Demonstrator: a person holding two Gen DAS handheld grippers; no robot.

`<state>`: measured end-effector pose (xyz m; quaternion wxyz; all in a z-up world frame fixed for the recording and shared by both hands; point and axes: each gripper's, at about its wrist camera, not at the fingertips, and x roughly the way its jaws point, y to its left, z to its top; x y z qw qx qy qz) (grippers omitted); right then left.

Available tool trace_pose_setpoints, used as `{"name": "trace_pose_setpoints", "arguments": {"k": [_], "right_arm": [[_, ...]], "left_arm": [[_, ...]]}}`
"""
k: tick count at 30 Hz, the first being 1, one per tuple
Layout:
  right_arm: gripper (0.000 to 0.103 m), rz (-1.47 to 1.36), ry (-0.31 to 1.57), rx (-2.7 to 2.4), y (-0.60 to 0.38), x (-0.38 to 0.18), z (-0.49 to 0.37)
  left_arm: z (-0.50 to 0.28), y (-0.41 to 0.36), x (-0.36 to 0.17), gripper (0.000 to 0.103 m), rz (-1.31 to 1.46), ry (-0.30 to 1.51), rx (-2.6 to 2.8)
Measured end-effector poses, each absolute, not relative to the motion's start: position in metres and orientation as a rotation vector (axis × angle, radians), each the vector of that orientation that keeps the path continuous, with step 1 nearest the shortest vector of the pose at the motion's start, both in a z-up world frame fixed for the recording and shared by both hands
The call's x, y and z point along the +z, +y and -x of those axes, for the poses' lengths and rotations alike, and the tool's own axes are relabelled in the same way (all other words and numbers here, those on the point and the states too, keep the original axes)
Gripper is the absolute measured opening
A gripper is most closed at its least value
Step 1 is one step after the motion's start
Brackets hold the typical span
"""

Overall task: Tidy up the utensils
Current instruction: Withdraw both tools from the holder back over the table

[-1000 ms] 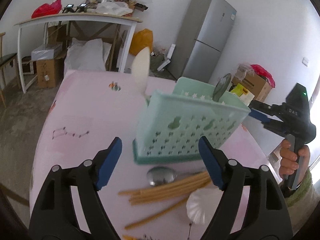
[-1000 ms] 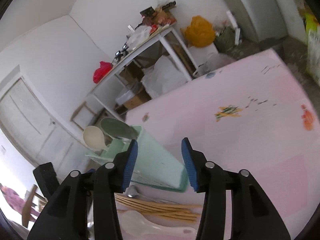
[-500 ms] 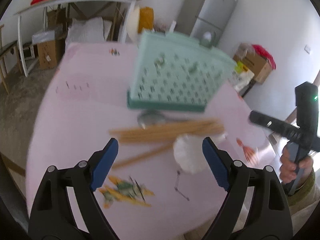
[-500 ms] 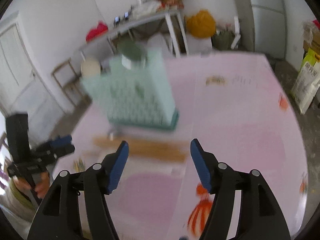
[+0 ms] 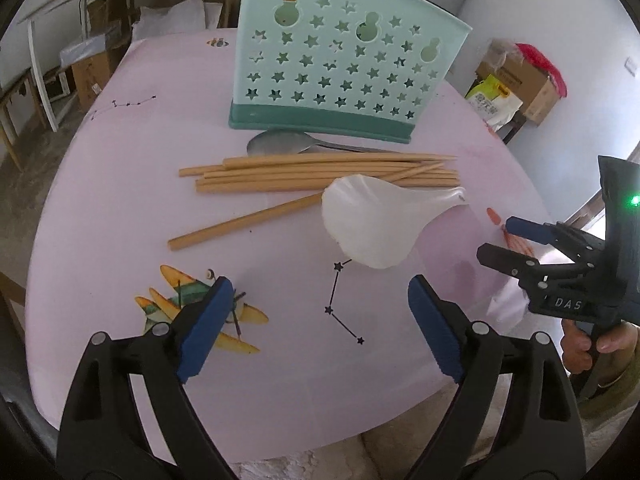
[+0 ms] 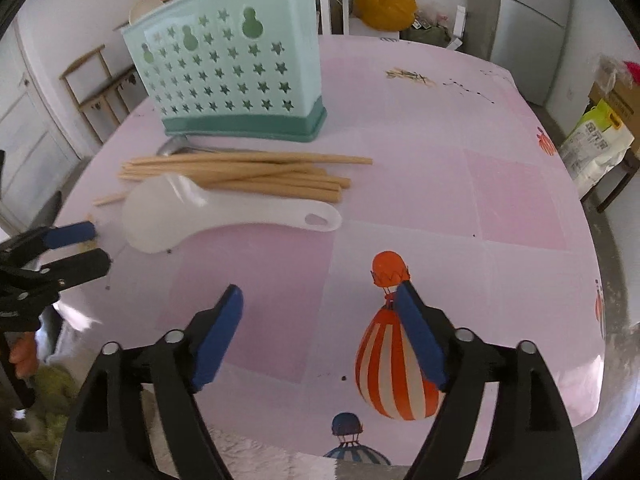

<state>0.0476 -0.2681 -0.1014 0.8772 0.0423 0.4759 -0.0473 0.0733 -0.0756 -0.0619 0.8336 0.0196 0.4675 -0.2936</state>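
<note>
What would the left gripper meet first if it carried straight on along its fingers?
Probably bare pink tablecloth, just short of the white rice scoop. The left gripper is open and empty; depth is uncertain.

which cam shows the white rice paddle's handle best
The right wrist view: the white rice paddle lies side-on there, its whole handle and the hanging hole at its end clear against the tablecloth. The left wrist view shows mostly its broad scoop, with the handle foreshortened beside the chopsticks.
</note>
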Motion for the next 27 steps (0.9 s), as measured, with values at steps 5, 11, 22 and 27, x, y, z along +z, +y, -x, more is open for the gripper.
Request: {"name": "trace_pose_setpoints", "arguments": {"k": [5, 11, 22, 27], "right_arm": [[0.093, -0.036, 0.975, -0.108, -0.262, -0.108, -0.051], [0.097, -0.059, 0.958, -0.111, -0.264, -0.112, -0.051], [0.097, -0.049, 0.943, -0.095, -0.269, -0.114, -0.05], [0.097, -0.055, 0.942, -0.107, -0.271, -0.113, -0.05]], "left_arm": [[-0.075, -0.074, -0.061, 0.095, -0.022, 1.005, -0.607], [-0.078, -0.067, -0.059, 0.095, 0.041, 1.017, -0.603], [-0.078, -0.067, -0.057, 0.095, 0.077, 1.023, -0.575], [-0.075, -0.068, -0.058, 0.095, 0.045, 1.004, -0.595]]}}
